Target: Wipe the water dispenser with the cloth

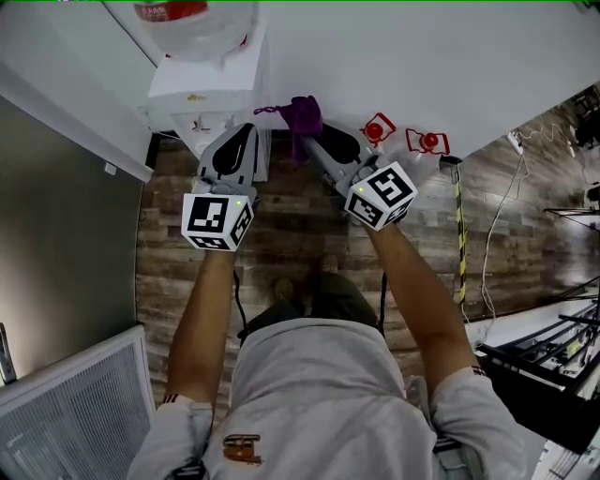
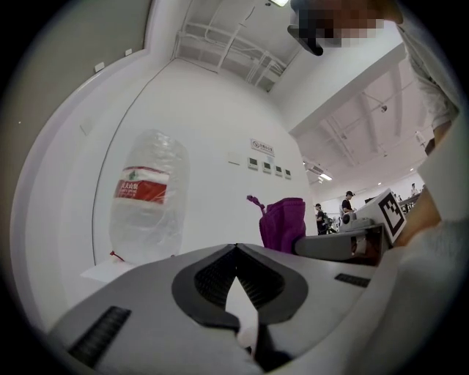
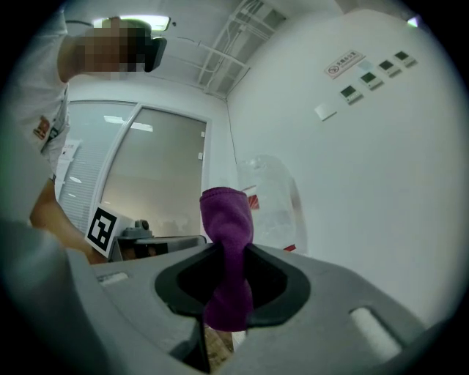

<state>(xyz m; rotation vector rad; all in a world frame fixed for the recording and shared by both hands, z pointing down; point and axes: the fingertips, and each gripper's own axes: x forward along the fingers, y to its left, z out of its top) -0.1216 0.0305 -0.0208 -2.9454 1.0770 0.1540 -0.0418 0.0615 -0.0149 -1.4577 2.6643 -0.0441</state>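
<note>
Wood-plank floor (image 1: 291, 234) meets a white wall (image 1: 422, 56), seen steeply from above. At the far left, a white slatted grille (image 1: 75, 412) is cut off by the frame edge.

The white water dispenser (image 1: 211, 89) stands against the wall with a clear bottle (image 1: 197, 23) with a red label upended on top. The bottle's top is cropped, and its water level is hard to make out through the crinkled plastic.

The left gripper (image 1: 246, 133) points at the dispenser's front. Its fingers are pressed together at the tips with nothing between them, and whether they touch the dispenser cannot be told.

Just to the right, the purple cloth (image 1: 302, 114) is bunched and upright, clamped in the fingers of the right gripper (image 1: 307, 142). Its top stands beside the dispenser's right side, with a loose corner trailing toward the dispenser.

Further right, two small red fittings (image 1: 378, 128) sit by the wall, too small to identify. A yellow-and-black striped post (image 1: 459, 216) and a thin cable (image 1: 492, 234) follow.
</note>
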